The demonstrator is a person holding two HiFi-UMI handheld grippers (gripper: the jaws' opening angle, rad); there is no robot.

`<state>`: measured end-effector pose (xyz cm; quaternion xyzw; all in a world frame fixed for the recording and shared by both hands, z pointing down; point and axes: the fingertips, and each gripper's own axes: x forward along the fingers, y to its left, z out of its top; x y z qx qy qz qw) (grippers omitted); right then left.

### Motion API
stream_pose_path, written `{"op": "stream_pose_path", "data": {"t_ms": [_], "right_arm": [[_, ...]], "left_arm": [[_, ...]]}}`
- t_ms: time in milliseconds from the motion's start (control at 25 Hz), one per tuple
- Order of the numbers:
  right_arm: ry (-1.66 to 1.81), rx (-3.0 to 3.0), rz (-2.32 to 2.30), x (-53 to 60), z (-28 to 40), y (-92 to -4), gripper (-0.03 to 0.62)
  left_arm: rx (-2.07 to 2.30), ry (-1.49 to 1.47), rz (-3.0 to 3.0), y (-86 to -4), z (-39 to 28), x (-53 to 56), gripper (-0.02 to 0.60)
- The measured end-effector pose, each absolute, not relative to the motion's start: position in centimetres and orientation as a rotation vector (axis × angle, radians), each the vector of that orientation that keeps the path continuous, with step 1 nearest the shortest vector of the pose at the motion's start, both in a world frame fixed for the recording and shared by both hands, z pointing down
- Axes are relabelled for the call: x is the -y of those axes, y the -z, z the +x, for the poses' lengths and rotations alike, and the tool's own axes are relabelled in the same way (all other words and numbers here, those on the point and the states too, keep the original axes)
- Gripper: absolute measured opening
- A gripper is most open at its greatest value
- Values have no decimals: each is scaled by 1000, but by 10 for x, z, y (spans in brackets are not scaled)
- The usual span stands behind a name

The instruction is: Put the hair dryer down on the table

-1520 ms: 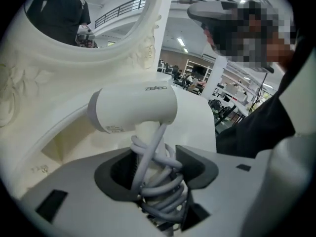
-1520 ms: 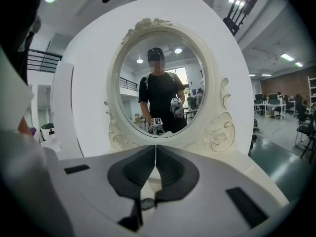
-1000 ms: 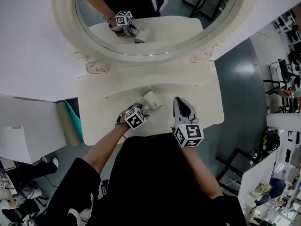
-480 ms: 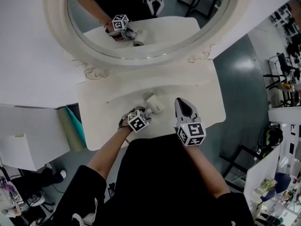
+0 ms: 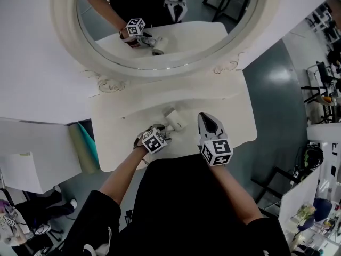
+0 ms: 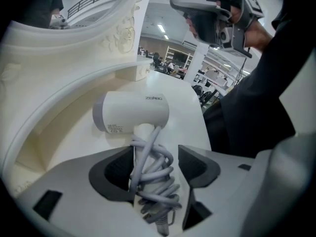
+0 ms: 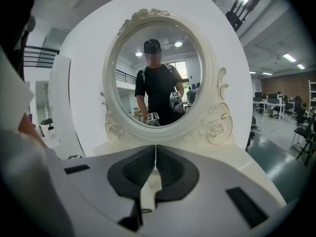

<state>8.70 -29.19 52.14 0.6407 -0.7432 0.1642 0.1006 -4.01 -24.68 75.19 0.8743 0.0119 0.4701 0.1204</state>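
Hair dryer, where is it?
Head view: the hair dryer lies on the table below the mirror, left of the right gripper, its cord-wrapped handle between the left gripper's jaws, which have just been opening.

Left gripper has just been opening its jaws; they stand apart now, the cord-wrapped handle between them, one pad clear of it. White hair dryer rests on the bench, barrel sideways. Right gripper hovers upper right.
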Motion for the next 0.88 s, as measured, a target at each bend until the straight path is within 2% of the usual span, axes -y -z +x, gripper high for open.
{"op": "stream_pose_path", "data": {"t_ms": [280,720,880], "right_arm": [[-503,2191,1912,289,97,-523,18],[-418,2234,1856,285,81,-512,18],[-344,2267,1803,273,68,-501,18]], "left_arm": [[87,-1198,2605,-719,-42,258,279],[240,-739,2595,-621,-11,260,278],[422,-577,2718,-578,-8,267,270]]}}
